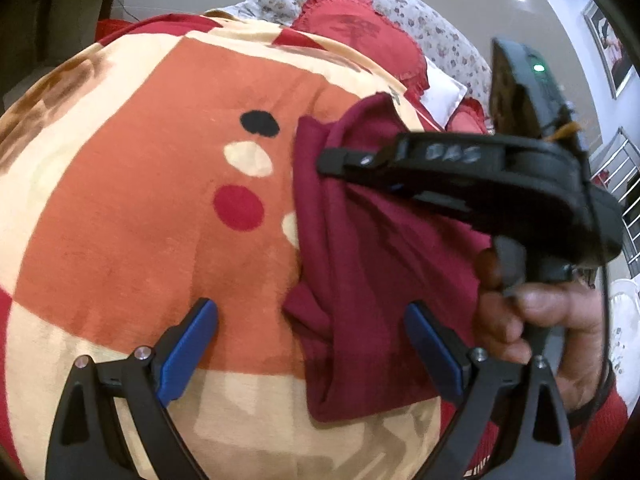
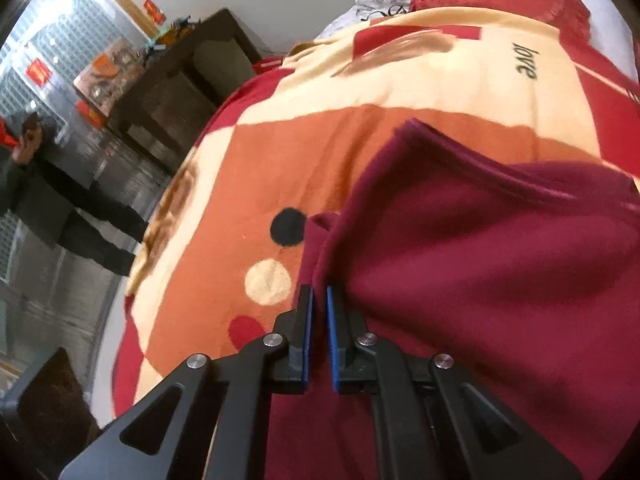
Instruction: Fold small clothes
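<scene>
A maroon garment [image 1: 360, 272] lies partly bunched on a patterned blanket [image 1: 132, 208]. My left gripper [image 1: 310, 312] is open, its blue pads on either side of the garment's lower left edge, just above it. My right gripper [image 1: 332, 158] is shut on a fold of the garment's left edge and lifts it off the blanket. In the right wrist view the right gripper [image 2: 319, 296] pinches that maroon garment [image 2: 480, 264] edge between its blue pads.
The blanket [image 2: 248, 168] covers a bed, with red and floral pillows [image 1: 360, 28] at the far end. A dark wooden cabinet [image 2: 180, 80] stands beside the bed, and a person [image 2: 44, 184] stands on the floor at left.
</scene>
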{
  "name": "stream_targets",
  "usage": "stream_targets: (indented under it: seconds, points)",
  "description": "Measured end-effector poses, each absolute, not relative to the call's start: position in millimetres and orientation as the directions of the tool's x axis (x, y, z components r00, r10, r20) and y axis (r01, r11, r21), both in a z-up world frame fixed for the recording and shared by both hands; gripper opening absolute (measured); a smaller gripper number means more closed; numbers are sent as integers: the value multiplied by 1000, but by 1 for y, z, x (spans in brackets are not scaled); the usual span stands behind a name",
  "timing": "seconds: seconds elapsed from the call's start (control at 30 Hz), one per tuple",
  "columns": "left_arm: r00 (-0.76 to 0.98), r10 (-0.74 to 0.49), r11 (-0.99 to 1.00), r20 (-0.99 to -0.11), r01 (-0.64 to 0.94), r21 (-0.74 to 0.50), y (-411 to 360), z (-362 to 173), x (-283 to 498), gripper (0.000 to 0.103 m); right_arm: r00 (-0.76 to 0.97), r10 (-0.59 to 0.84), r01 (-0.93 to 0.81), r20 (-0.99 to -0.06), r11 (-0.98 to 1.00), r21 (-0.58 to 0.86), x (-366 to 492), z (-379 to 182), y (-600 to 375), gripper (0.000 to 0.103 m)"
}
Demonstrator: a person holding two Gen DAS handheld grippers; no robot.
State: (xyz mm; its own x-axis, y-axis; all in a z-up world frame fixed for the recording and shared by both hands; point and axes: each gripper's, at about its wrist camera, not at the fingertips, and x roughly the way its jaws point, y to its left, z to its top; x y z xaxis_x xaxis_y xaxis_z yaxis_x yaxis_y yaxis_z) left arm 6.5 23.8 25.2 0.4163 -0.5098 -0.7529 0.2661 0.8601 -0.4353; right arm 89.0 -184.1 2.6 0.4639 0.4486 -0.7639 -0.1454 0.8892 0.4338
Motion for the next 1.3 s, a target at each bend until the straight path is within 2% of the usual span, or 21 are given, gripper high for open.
stream_targets:
  seconds: [0.03, 0.1, 0.13, 0.17, 0.27, 0.37, 0.47, 0.53, 0.57, 0.6, 0.67, 0.73, 1.0, 1.03, 1.1, 1.17, 1.3]
  points:
    - [418, -507, 862, -754, 269, -430, 23, 26, 7, 97, 472, 444, -151, -761, 892, 427, 86, 8, -187, 40]
    - [419, -501, 865, -757, 268, -424, 22, 23, 6, 97, 489, 401, -153, -774, 914, 377, 83, 17, -188, 56]
    - [419, -500, 866, -758, 266, -424, 22, 23, 7, 97, 499, 366, -151, -785, 929, 337, 83, 22, -186, 67]
    - [421, -500, 866, -757, 264, -425, 23, 22, 5, 97, 500, 350, -156, -793, 936, 315, 85, 24, -183, 73]
    - [424, -500, 866, -755, 260, -427, 23, 22, 6, 97, 472, 307, -180, -826, 951, 251, 94, 22, -163, 76]
    - [422, -498, 867, -757, 261, -425, 22, 21, 6, 97, 416, 194, -205, -889, 972, 116, 105, 7, -137, 82]
    - [422, -492, 870, -761, 265, -416, 20, 21, 7, 97, 420, 119, -210, -899, 977, 31, 109, -2, -123, 84]
    - [424, -489, 872, -762, 264, -412, 19, 21, 6, 97, 428, 124, -199, -895, 979, 40, 109, -3, -125, 84]
    - [425, -486, 873, -763, 262, -410, 18, 21, 4, 97, 433, 131, -189, -892, 981, 52, 109, -3, -128, 80]
    - [426, -484, 875, -764, 262, -408, 18, 21, 4, 97, 441, 122, -177, -889, 983, 48, 109, -2, -132, 75]
    - [428, -480, 877, -766, 264, -402, 16, 22, 3, 97, 456, 154, -171, -876, 982, 84, 105, 4, -141, 51]
    - [431, -475, 879, -767, 269, -393, 15, 22, 3, 97, 478, 226, -161, -849, 972, 169, 98, 14, -156, 44]
    - [432, -480, 876, -763, 282, -391, 1, 24, 6, 97, 544, 429, -136, -722, 893, 428, 63, 38, -212, 41]
    - [426, -487, 872, -763, 291, -394, -1, 24, 5, 93, 547, 438, -128, -713, 886, 446, 63, 39, -217, 41]
    - [397, -504, 858, -767, 333, -391, -12, 24, 4, 74, 550, 448, -114, -705, 876, 468, 63, 40, -226, 41]
    - [368, -527, 837, -766, 378, -395, -21, 26, 0, 38, 539, 448, -115, -713, 878, 465, 66, 37, -227, 41]
    - [363, -528, 834, -768, 392, -389, -26, 27, -2, 32, 534, 421, -138, -733, 899, 415, 71, 36, -219, 44]
